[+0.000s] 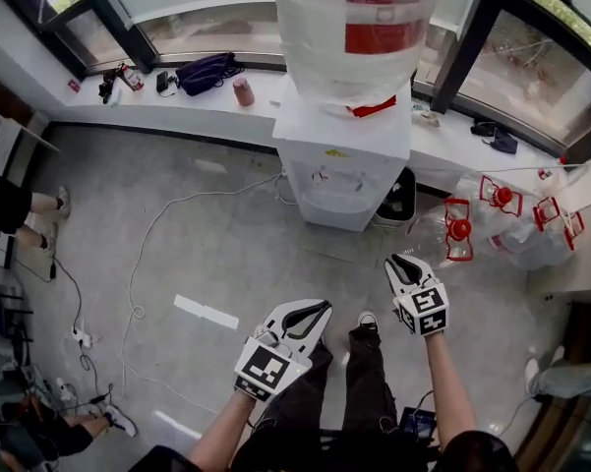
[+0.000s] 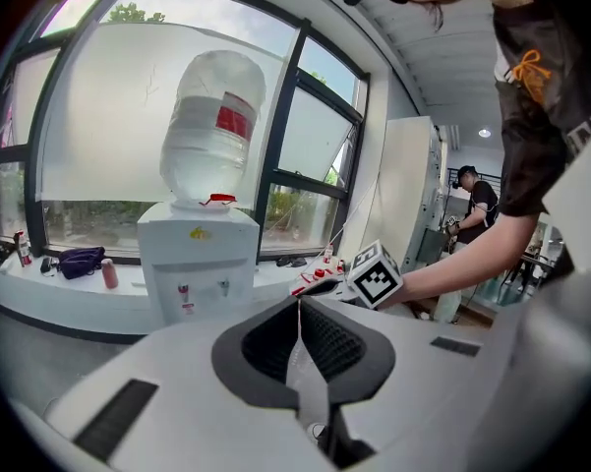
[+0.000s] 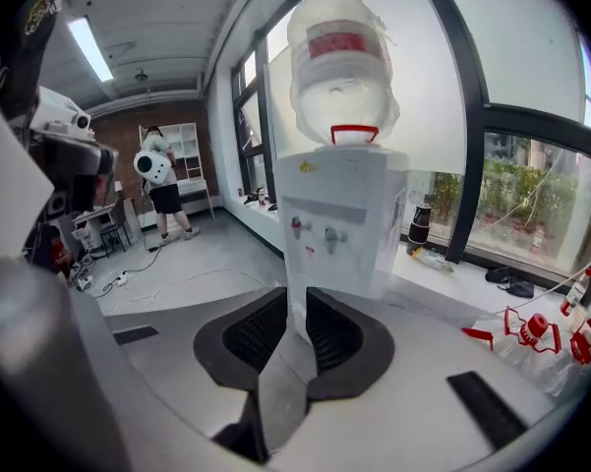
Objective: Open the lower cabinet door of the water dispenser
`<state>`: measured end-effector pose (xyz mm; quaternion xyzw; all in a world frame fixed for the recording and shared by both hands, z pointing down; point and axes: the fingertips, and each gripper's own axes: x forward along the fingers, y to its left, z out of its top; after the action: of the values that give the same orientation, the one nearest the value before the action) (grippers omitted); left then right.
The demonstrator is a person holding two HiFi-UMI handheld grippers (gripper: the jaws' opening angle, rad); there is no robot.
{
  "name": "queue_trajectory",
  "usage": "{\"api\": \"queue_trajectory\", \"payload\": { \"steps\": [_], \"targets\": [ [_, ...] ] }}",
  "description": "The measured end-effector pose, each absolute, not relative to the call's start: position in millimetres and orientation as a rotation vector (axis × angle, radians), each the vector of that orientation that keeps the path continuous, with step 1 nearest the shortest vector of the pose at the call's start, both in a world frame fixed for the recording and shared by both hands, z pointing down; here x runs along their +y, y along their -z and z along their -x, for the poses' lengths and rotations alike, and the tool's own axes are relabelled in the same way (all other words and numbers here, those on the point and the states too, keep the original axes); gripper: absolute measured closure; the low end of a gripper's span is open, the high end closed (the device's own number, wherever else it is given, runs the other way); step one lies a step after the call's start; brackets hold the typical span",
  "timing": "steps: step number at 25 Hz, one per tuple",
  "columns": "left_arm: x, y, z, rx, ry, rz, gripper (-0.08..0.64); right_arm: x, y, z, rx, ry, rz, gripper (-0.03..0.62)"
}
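Observation:
The white water dispenser with a large bottle on top stands against the window ledge, its front facing me. Its lower front looks closed; in both gripper views the gripper bodies hide that part. My left gripper hangs over the floor well short of the dispenser, and its jaws meet in a thin line, shut and empty. My right gripper is nearer the dispenser's right front corner. In the right gripper view its jaws stand slightly parted with nothing between them, aimed at the dispenser.
Empty bottles with red caps lie on the floor at the right. A black bin stands beside the dispenser. A white cable and power strip lie at the left. A bag sits on the ledge. A person's legs show at far left.

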<state>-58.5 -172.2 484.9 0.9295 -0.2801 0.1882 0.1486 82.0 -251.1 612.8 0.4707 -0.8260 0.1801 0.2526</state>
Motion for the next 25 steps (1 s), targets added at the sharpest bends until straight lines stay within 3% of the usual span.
{"api": "queue_trajectory", "payload": {
  "steps": [6,14,25],
  "targets": [
    [-221,-513,26,-0.921,-0.584,-2.732,0.54,-300,-703,-112,-2.211,-0.496,-1.156,0.476],
    [-288,-612,-25,-1.004,-0.568,-2.605,0.54,-373,-828,-153,-2.204,-0.564,-1.111,0.41],
    [-343,-727,-49,-0.888,-0.791,-2.697,0.54,-433,-954,-142,-2.193,-0.449,-0.972,0.362]
  ]
}}
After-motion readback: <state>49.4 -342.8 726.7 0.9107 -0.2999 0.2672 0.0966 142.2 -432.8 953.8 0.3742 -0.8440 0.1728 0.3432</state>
